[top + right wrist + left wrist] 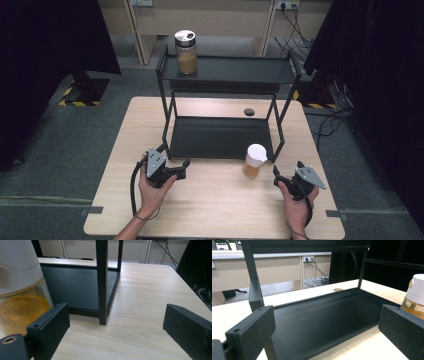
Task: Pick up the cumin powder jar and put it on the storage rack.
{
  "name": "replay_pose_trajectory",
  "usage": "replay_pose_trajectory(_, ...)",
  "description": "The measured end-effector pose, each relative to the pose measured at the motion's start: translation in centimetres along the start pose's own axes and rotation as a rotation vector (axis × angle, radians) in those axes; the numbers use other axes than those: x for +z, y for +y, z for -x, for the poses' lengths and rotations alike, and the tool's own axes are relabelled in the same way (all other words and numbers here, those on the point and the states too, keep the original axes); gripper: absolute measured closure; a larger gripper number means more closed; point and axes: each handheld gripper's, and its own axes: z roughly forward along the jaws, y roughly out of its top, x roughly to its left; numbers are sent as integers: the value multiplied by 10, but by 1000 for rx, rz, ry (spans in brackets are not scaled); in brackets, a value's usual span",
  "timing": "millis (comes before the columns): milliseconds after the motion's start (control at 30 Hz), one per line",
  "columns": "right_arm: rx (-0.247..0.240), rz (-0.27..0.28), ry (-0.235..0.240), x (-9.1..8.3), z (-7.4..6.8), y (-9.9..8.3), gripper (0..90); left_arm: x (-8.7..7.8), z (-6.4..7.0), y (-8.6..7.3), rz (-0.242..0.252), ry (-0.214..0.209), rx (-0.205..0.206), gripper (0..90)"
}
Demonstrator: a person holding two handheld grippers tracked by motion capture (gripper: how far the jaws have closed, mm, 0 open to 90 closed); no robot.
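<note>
We hold both black two-jaw grippers spread and empty: left gripper (176,162), right gripper (280,174). White-capped glass jar of yellow powder (254,160) stands on the wooden table (215,205), just before the black metal shelf rack (220,137), near our right gripper.

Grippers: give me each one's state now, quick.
Left gripper: open, holding nothing.
Right gripper: open, holding nothing, beside the white-capped jar.
</note>
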Motion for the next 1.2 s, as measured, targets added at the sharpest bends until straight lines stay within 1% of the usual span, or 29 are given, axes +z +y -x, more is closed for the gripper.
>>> replay_pose_trajectory(200, -1, 1, 0, 0, 0, 0, 72, 0, 0, -6, -17, -4, 2, 4)
replay_pose_trajectory(433, 1, 1, 4, 0, 1, 0, 72, 1, -2, -11, -32, -14, -13, 4)
replay_pose_trajectory(500, 1, 1, 4, 0, 1, 0, 71, 1, -2, -13, -33, -14, -18, 4)
replay_pose_trajectory(567, -4, 0, 2, 0, 0, 0, 72, 2, -3, -16, -44, -16, -32, 4)
replay_pose_trajectory(700, -5, -3, 3, 0, 0, 1, 71, 2, -3, -19, -58, -14, -32, 4)
replay_pose_trajectory(833, -7, -3, 4, 0, 0, 1, 72, 4, -5, -21, -72, -19, -53, 5)
replay_pose_trajectory(900, -8, -4, 4, 0, 0, 1, 72, 4, -5, -22, -78, -21, -53, 7)
replay_pose_trajectory(1000, -10, -5, 5, 1, 0, 1, 71, 5, -5, -25, -94, -29, -64, 8)
replay_pose_trajectory(1133, -9, -6, 6, 1, 0, 1, 72, 6, -6, -26, -99, -31, -66, 8)
replay_pose_trajectory(1167, -8, -5, 6, 1, 0, 1, 72, 6, -6, -27, -100, -31, -77, 8)
replay_pose_trajectory(1200, -8, -5, 6, 1, 0, 1, 72, 6, -6, -27, -100, -31, -77, 7)
